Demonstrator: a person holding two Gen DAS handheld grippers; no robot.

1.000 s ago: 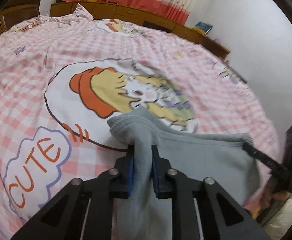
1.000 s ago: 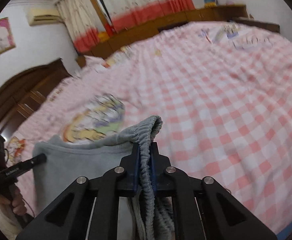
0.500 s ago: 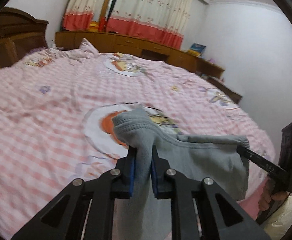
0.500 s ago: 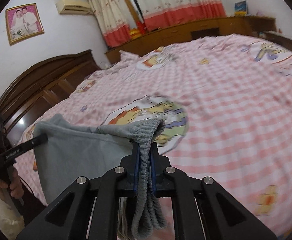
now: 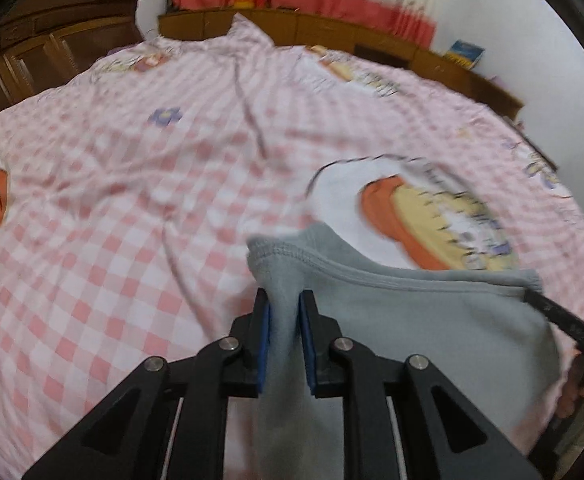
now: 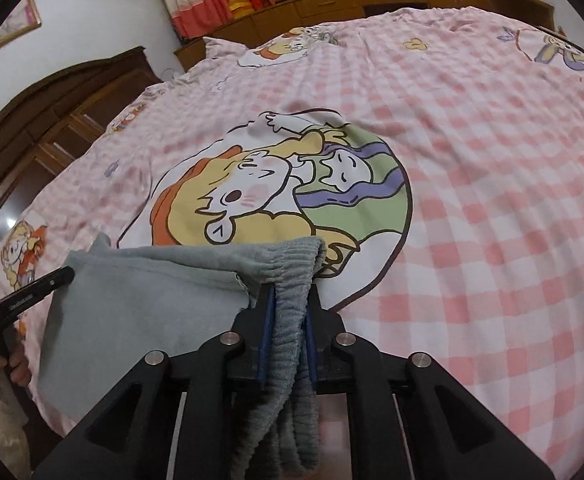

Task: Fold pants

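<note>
A big bed (image 6: 492, 200) takes most of the room, covered with a pink checked sheet with cartoon prints. Behind it is a low wooden cabinet (image 6: 372, 0) under red-and-cream curtains (image 5: 332, 4), a dark wardrobe (image 6: 52, 128) on one side, and white walls

Pants (image 6: 140, 304) lower, nearer the bedspread (image 6: 492, 200)

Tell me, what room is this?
Most likely a bedroom. A big bed with a pink checked cover fills the view, a dark wooden wardrobe stands beside it, and curtains hang at the far wall. Both grippers hold grey pants over the bed.
</note>
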